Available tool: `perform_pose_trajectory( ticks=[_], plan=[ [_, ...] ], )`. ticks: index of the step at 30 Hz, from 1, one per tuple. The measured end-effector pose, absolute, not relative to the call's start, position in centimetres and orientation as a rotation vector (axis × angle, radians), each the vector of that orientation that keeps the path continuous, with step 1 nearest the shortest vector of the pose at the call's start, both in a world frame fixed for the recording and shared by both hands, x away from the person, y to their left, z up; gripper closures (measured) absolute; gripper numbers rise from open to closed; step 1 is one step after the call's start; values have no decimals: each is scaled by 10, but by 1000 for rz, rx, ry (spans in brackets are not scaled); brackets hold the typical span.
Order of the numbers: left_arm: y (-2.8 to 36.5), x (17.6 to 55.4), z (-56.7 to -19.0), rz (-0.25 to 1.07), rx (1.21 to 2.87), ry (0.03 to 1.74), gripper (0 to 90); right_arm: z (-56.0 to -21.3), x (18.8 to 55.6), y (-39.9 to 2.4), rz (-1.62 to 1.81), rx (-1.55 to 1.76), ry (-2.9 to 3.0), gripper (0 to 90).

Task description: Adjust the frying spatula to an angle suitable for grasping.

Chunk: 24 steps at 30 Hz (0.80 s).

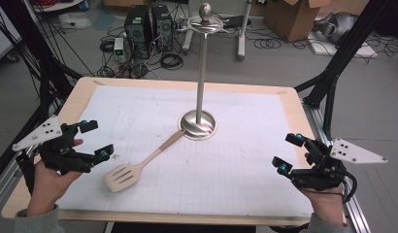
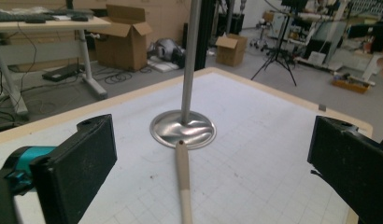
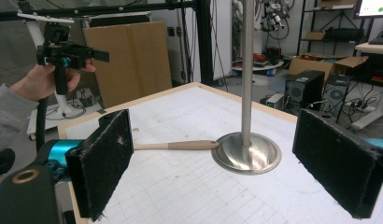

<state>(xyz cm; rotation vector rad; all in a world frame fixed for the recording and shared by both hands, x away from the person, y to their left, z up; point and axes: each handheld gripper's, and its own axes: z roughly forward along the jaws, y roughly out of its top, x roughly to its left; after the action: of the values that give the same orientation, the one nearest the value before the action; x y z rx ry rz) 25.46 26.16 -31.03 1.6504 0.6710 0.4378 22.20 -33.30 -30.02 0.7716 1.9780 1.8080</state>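
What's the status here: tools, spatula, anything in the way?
Left tool open, right tool open, both empty. Spatula flat on mat, handle tip at stand base. Nothing in the way.

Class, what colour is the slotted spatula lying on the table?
Pale beige spatula, clearest in the high view.

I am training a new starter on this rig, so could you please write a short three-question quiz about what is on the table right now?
1. True or false: the spatula hangs from the top of the metal stand.
2. Which end of the spatula lies nearest the stand's round base?
A. the slotted blade
B. the handle tip
C. neither, it lies across the far corner
3. Fill in: the left tongs and the right tongs both stand ____ with nothing between the jaws.

Key
1. False: it lies flat on the white mat.
2. B: the handle tip reaches the base's rim.
3. open
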Motion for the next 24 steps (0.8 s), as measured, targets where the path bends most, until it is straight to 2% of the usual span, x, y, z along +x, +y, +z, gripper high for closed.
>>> perform_pose_trajectory(
  ticks=[24],
  plan=[
    [251,268,-328,398,1639,687,25,-301,223,-330,1794,785,1995,112]
  ],
)
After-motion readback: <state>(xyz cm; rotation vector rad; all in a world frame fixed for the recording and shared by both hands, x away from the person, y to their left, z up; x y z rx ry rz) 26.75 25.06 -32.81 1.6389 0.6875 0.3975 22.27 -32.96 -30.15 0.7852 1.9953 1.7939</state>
